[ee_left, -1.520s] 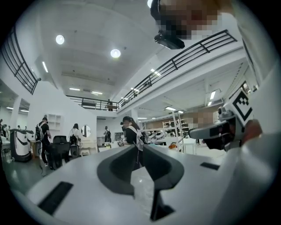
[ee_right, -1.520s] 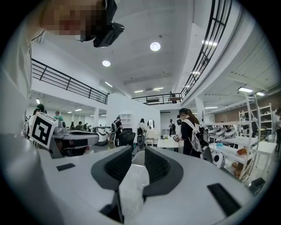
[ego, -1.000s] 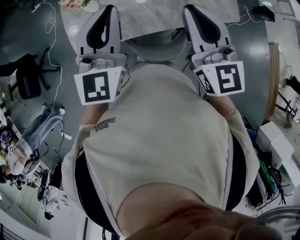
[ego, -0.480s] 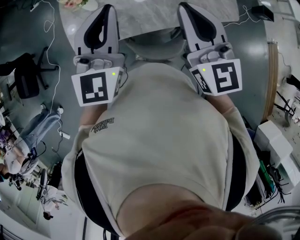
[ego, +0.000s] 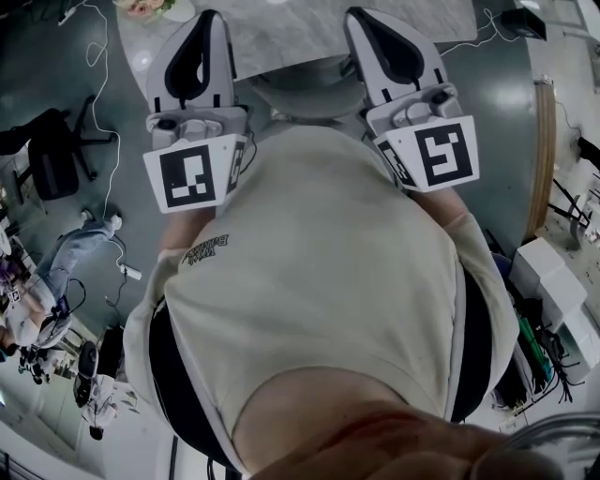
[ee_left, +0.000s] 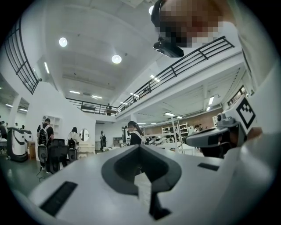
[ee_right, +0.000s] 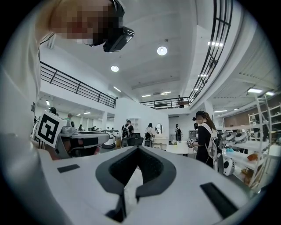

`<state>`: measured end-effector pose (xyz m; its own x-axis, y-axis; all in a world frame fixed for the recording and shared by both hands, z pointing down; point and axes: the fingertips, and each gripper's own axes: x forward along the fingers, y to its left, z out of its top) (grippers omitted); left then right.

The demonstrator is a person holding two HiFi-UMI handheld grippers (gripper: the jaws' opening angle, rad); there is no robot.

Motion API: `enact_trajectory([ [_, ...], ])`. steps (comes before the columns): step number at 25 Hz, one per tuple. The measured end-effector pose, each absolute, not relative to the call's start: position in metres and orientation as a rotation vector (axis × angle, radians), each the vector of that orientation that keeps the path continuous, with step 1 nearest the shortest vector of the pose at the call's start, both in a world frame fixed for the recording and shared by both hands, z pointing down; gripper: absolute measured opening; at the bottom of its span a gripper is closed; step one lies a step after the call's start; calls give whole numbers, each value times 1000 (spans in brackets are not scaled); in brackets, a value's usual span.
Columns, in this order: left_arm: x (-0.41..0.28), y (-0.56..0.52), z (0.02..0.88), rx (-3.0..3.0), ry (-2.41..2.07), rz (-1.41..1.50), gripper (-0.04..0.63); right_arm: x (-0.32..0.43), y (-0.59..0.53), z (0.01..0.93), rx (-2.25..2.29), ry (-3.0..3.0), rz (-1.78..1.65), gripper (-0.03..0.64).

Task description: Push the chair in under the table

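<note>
In the head view a pale marble table [ego: 300,33] lies ahead of me at the top. The rounded grey back of a chair [ego: 309,92] sits at its near edge, between my two grippers. My left gripper [ego: 212,17] and right gripper [ego: 359,15] are held level in front of my chest, tips over the table edge on either side of the chair back. Both have their jaws together with nothing between them, which also shows in the left gripper view [ee_left: 139,147] and the right gripper view [ee_right: 139,148]. My torso hides the chair's seat and legs.
A flower arrangement [ego: 148,7] stands on the table's far left. A black office chair [ego: 56,155] and cables [ego: 111,141] are on the floor at left. Shelving and boxes [ego: 553,281] crowd the right. Several people stand in the hall, one near at right [ee_right: 204,140].
My right gripper has drifted a little to the left in the head view, its tip closer to the chair back. The left gripper has stayed where it was.
</note>
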<state>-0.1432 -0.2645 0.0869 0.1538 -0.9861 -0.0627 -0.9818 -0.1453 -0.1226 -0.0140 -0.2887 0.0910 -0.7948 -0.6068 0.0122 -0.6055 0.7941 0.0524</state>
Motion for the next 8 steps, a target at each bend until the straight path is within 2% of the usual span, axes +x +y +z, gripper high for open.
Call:
enact_trajectory([
  [8, -135, -266, 88, -2314, 1930, -62, 9, -7, -290, 88, 1034, -2937, -86, 9],
])
